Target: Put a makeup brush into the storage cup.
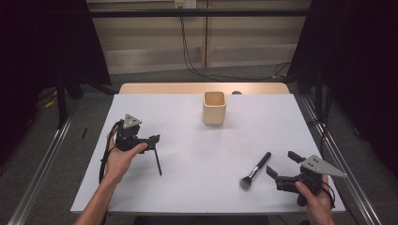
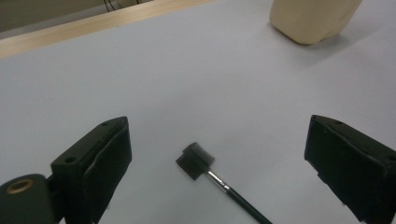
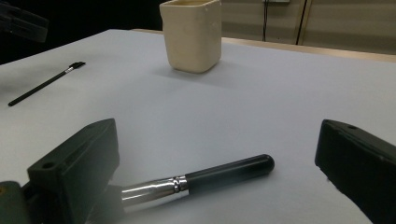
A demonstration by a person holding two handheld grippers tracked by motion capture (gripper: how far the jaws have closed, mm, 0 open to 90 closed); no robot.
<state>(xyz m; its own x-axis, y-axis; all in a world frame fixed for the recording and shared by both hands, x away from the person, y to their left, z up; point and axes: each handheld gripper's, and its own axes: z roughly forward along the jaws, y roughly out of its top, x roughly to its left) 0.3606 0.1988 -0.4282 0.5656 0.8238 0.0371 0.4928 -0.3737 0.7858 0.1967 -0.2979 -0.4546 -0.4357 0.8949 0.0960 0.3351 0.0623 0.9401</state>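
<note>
Two grippers, jaws wide: left gripper [image 1: 151, 139] over thin brush [image 2: 196, 159], right gripper [image 1: 280, 166] by makeup brush [image 1: 256, 169]; no legible writing, apparently.

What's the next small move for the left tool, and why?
Probably lower the left tool straight down and close on the thin brush. Its jaws are open and straddle the brush, which lies flat on the table, untouched. The cup stands apart, farther back.

No readable text, label, brand, number or sign anywhere (cup [image 1: 214, 108], both brushes, gripper bodies and counter [image 1: 197, 140] all plain, unmarked surfaces)
</note>
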